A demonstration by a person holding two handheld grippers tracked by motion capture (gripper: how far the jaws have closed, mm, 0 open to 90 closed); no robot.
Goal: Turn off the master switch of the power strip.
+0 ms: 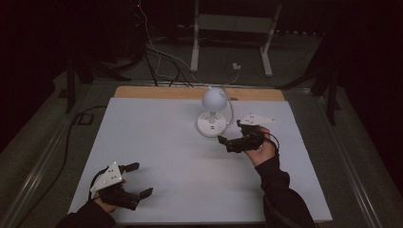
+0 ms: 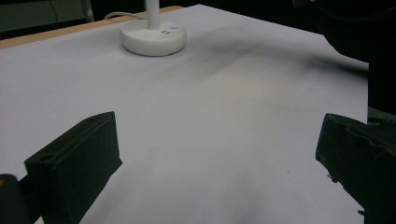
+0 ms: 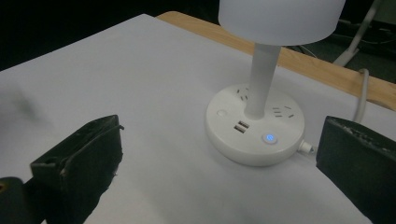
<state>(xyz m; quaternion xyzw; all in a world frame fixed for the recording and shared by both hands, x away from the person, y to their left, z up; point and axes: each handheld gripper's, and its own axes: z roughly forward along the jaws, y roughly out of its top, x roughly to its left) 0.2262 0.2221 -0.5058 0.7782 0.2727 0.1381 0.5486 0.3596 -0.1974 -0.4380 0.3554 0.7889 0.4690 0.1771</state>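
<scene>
A small white desk lamp stands at the back middle of the white mat, with its round shade [image 1: 214, 98] over a round base [image 1: 210, 124]. In the right gripper view the base [image 3: 254, 128] has sockets, USB ports and a lit blue button [image 3: 269, 138], and the shade [image 3: 280, 18] is overhead. My right gripper [image 1: 231, 132] is just right of the base, open and empty, its jaws facing the lamp [image 3: 219, 158]. Near the front left corner my left gripper [image 1: 141, 179] rests open with nothing between its jaws [image 2: 217, 154]. The lamp base [image 2: 153, 37] lies far ahead of it.
The white mat [image 1: 166, 156] covers a wooden table whose edge [image 1: 190, 92] shows at the back. The lamp's white cable [image 3: 362, 100] runs off behind the base. Cables and a white metal stand [image 1: 233, 28] are on the dark floor beyond.
</scene>
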